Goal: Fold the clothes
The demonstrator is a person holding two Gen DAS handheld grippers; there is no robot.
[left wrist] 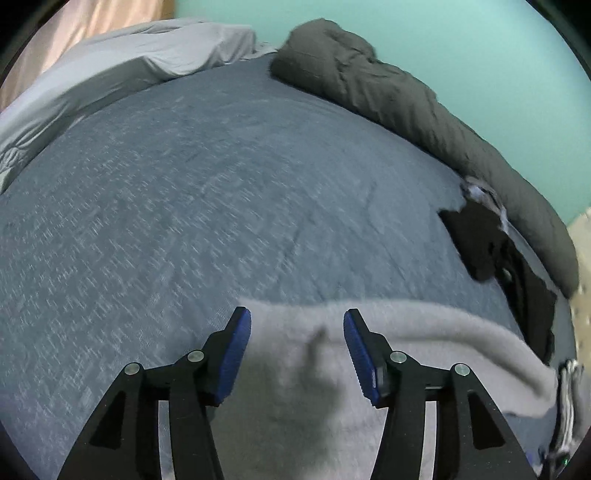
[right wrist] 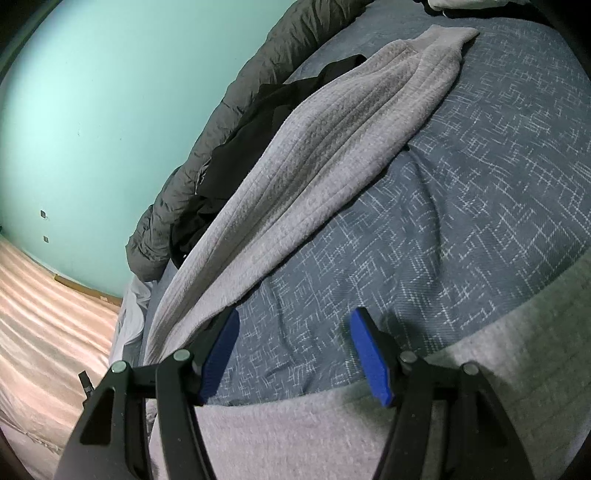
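A light grey fleece garment [left wrist: 424, 343] lies spread on the blue-grey patterned bed cover [left wrist: 203, 203]. My left gripper [left wrist: 297, 332] hangs over the garment's far edge. Its blue pads stand apart with only the cloth below them, not pinched. In the right wrist view a long sleeve of the same garment [right wrist: 314, 158] runs away toward the top, and its body [right wrist: 295, 435] fills the bottom. My right gripper [right wrist: 295, 332] is open over the bed cover [right wrist: 461, 203] just past the garment's edge, the left fingertip close beside the sleeve.
A rolled dark grey duvet [left wrist: 406, 96] lines the bed's far side against a teal wall [left wrist: 443, 29]. Black clothes [left wrist: 480, 243] lie heaped beside the duvet, with a light grey pillow [left wrist: 147, 55] at the back left. Pinkish floor [right wrist: 44, 314] shows beyond the bed's left edge.
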